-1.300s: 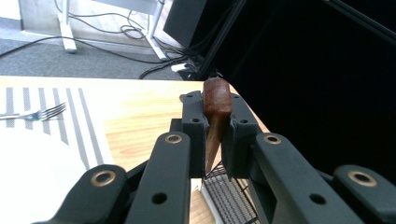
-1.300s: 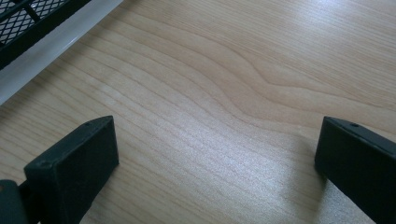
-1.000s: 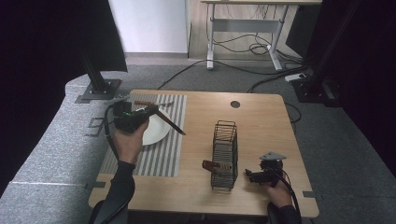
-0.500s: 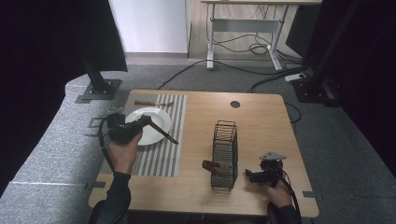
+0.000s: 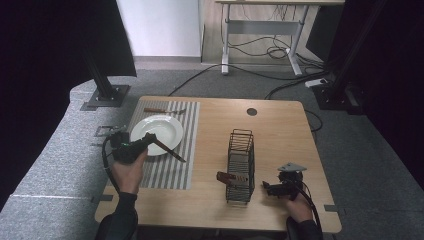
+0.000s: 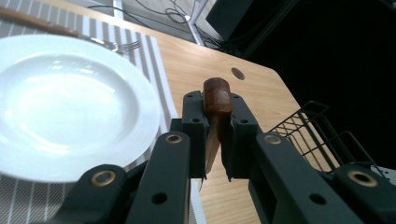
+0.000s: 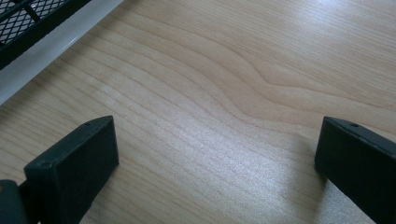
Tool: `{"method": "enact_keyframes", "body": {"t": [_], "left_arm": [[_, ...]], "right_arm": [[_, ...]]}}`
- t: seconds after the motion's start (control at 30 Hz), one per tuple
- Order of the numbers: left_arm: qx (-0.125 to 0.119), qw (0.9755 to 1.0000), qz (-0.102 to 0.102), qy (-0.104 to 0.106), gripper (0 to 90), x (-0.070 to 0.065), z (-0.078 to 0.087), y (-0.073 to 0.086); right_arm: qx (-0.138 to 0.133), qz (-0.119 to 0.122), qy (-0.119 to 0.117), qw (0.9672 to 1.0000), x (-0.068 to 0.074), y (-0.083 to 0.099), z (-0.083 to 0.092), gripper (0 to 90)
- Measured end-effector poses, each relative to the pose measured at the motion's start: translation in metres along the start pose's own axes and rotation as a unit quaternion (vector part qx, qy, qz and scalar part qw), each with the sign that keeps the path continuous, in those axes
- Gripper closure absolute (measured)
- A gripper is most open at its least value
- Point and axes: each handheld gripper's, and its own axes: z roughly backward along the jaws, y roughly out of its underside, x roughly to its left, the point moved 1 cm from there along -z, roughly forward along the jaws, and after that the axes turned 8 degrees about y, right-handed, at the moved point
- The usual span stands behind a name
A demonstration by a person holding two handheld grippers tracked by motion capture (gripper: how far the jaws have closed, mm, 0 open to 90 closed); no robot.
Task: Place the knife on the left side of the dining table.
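- The left gripper (image 5: 150, 140) sits at the left of the high view, over the near edge of the white plate (image 5: 156, 134), its jaws clamped on a knife with a brown wooden handle (image 6: 216, 95).
- In the left gripper view the handle's rounded end pokes up between the two black jaws, just past their tips, with the plate spread across the left of the frame.
- From above, the knife (image 5: 170, 150) runs out of the gripper toward the lower right of the frame, a long dark line slanting across the plate's rim and over the striped placemat (image 5: 170, 170); its far tip hangs over the mat.
- A fork (image 5: 165, 110) lies across the far end of the mat, beyond the plate, its long axis roughly left to right.
- A black wire basket (image 5: 240, 165) stands upright in the middle of the counter (image 5: 280, 130), with a brown-handled item (image 5: 227, 177) poking out of its lower left side.
- The right gripper (image 5: 272, 189) rests low at the lower right of the high view, just right of the basket; its own view shows the jaws spread wide with bare wood between them.
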Motion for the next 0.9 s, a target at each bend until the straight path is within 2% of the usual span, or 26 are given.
{"method": "enact_keyframes", "body": {"t": [0.33,0.5,0.67,0.77,0.8,0.9], "left_arm": [[0.004,0.9996,0.028,-0.005,80.5,0.019,0.004,0.020],[0.002,0.9995,0.031,-0.005,80.5,0.026,0.005,0.025],[0.003,0.9998,0.020,-0.008,79.8,0.029,0.007,0.027],[0.003,0.9997,0.009,-0.021,78.6,0.032,0.008,0.029],[0.005,0.9994,-0.001,-0.033,76.9,0.035,0.008,0.030],[0.004,0.9986,-0.014,-0.051,74.1,0.039,0.008,0.032]], "right_arm": [[0.000,0.001,0.000,1.0000,0.000,0.000,0.000,0.0],[0.000,0.001,0.000,1.0000,0.000,0.000,0.000,0.0],[0.000,0.001,0.000,1.0000,0.000,0.000,0.000,0.0],[0.000,0.001,0.000,1.0000,0.000,0.000,0.000,0.0],[0.000,0.001,0.000,1.0000,0.000,0.000,0.000,0.0],[0.000,0.001,0.000,1.0000,0.000,0.000,0.000,0.0]]}}
